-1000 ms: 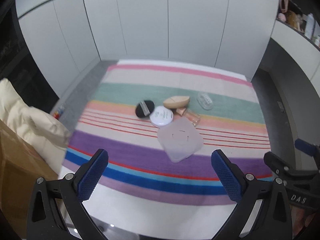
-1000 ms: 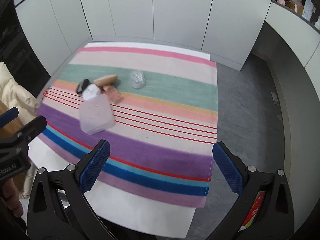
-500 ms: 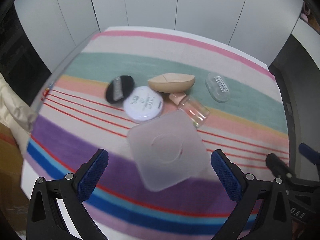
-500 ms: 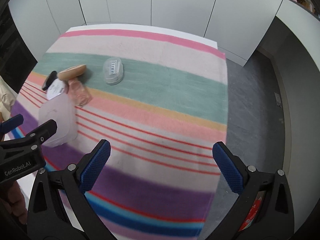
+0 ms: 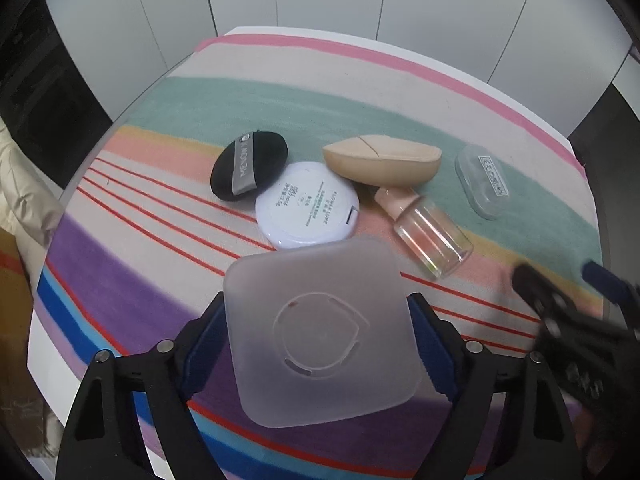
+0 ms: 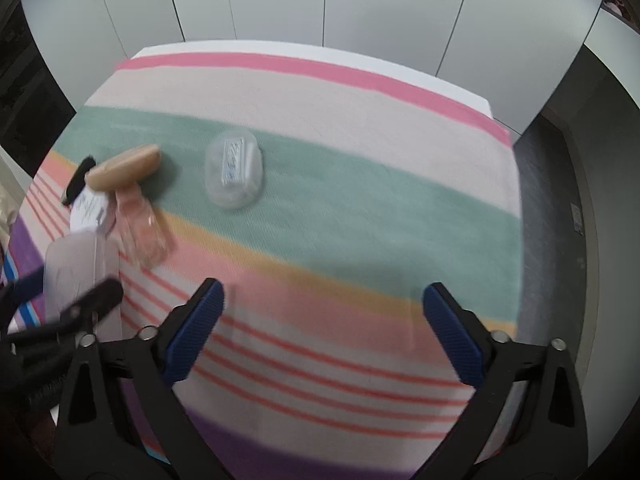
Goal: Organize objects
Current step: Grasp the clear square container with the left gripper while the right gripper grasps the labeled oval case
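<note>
Your left tongs (image 5: 318, 332) have just been closing around the frosted square lid (image 5: 320, 330), and both blue pads now sit at its two opposite side edges; contact looks made, so I read it as pinched, though lightly. Finish the squeeze before you lift: it's a thin, slick plastic piece lying flat on the striped cloth (image 5: 360, 80) of the tabletop, so keep the pads level with its rim and centred on the sides, or it will pivot and slip out. Lift straight up, since the white compact (image 5: 308, 210) touches or tucks under the lid's far edge and the small clear bottle (image 5: 430, 236) lies just beside its far right corner. The lid sits near the cloth's near edge, left of centre; the black puff (image 5: 248, 166), beige sponge (image 5: 382, 158) and clear oval case (image 5: 482, 180) lie further toward the far edge. Your right tongs (image 6: 324, 330) are spread wide with nothing between them, hovering over bare stripes, well apart from the case (image 6: 234, 174).
</note>
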`<state>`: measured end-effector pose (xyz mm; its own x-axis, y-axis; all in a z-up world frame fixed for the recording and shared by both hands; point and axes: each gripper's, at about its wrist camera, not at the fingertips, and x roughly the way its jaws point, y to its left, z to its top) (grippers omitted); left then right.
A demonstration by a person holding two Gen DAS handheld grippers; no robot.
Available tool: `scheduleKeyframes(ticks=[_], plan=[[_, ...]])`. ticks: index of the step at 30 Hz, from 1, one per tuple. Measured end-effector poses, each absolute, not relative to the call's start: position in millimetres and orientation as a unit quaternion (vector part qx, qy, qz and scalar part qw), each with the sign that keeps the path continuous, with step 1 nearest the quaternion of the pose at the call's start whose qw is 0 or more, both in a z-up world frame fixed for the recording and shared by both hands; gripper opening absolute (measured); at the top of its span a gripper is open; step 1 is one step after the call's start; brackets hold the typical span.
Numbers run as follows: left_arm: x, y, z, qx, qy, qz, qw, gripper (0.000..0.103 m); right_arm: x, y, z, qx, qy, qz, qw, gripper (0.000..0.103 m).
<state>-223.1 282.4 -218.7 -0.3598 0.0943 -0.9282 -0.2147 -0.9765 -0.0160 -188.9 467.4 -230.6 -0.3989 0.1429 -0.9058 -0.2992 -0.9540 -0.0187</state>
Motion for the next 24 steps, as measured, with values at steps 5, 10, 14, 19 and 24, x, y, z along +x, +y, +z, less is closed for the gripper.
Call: scheduleKeyframes(ticks=[5,10,14,19,24], plan=[[-225,277,-219,-0.555,0.051,0.824,0.107,0.084,-224,457,-236,-0.522,0.067,0.842,0.115,0.098],[-225,274,-219,-0.545,0.058,0.829,0.113,0.084,-248,449,-240,-0.516,0.062,0.848,0.106,0.078],[-232,270,-220,-0.548,0.053,0.826,0.116,0.083,-255,446,-235,-0.515,0.051,0.849,0.101,0.04],[-232,267,-213,-0.552,0.038,0.824,0.123,0.083,-247,450,-230,-0.522,0.066,0.843,0.113,0.04],[-224,264,-198,-0.547,0.036,0.826,0.132,0.083,-228,447,-214,-0.52,0.069,0.843,0.12,0.04]])
